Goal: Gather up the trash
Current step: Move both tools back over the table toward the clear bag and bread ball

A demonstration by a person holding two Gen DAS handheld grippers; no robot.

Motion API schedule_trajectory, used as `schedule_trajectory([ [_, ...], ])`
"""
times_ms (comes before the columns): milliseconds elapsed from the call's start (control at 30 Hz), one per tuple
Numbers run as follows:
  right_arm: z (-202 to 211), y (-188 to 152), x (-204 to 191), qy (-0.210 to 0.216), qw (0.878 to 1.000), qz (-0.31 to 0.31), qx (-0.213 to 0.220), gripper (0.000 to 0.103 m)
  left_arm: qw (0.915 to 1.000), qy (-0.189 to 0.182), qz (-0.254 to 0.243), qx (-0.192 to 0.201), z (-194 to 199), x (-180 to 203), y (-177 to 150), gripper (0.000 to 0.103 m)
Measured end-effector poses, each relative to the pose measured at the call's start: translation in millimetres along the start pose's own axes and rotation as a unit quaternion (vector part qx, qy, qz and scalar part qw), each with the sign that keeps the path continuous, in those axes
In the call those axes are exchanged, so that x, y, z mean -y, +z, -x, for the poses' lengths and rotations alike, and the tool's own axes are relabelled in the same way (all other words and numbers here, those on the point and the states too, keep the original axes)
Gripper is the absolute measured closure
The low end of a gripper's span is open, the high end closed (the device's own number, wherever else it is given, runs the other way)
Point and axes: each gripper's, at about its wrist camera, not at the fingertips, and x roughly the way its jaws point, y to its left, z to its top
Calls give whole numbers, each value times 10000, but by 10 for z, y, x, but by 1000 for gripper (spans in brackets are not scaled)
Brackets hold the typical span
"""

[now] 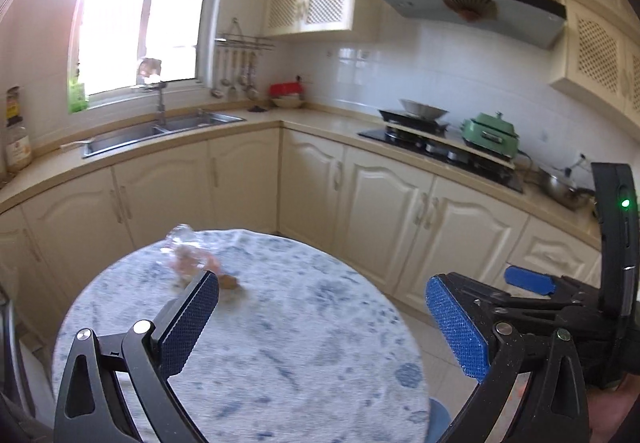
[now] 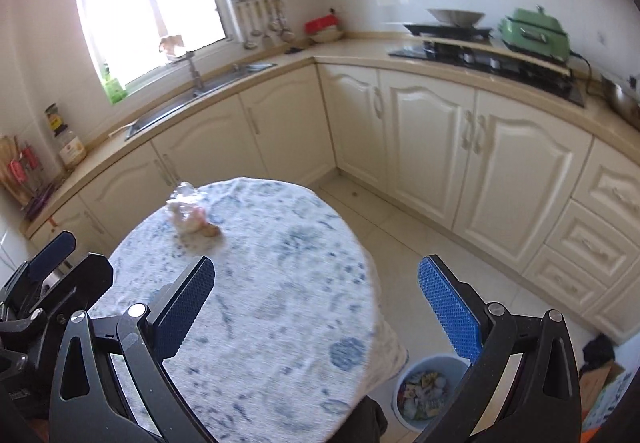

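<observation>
A crumpled clear plastic wrapper (image 1: 185,251) (image 2: 186,212) with pinkish scraps lies at the far left of a round table (image 1: 280,343) (image 2: 280,283) covered in a blue-patterned cloth. A small brown scrap (image 1: 229,280) (image 2: 211,230) lies beside it. My left gripper (image 1: 320,319) hovers open over the table's near side, nothing between its blue pads. My right gripper (image 2: 316,307) is open too, above the table's right edge, empty. A pale blue bin (image 2: 430,391) with several wrappers inside stands on the floor at the table's lower right.
Cream cabinets run along the back with a steel sink (image 1: 160,131) under the window, and a stove (image 1: 440,147) carrying a wok and a green pot (image 1: 490,133). A bottle (image 1: 16,139) stands at the counter's left. The other gripper (image 1: 560,295) (image 2: 44,283) shows at each frame's side.
</observation>
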Motion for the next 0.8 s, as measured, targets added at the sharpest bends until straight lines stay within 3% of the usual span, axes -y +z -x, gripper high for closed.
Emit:
schedule_trajectory([
  [233,-42,113,-634,327,9970,692,124,0,9980,506,379,65,217,-426,-57,1],
  [467,-349,105,-1095,582,9908,1223,-26,0,9929,992,649,-64,216,-811,-92,1],
  [800,-1245,77,-1450,768,9850,1442,-552,0,9861,1443,731,-374,-440,-1210,128,1],
])
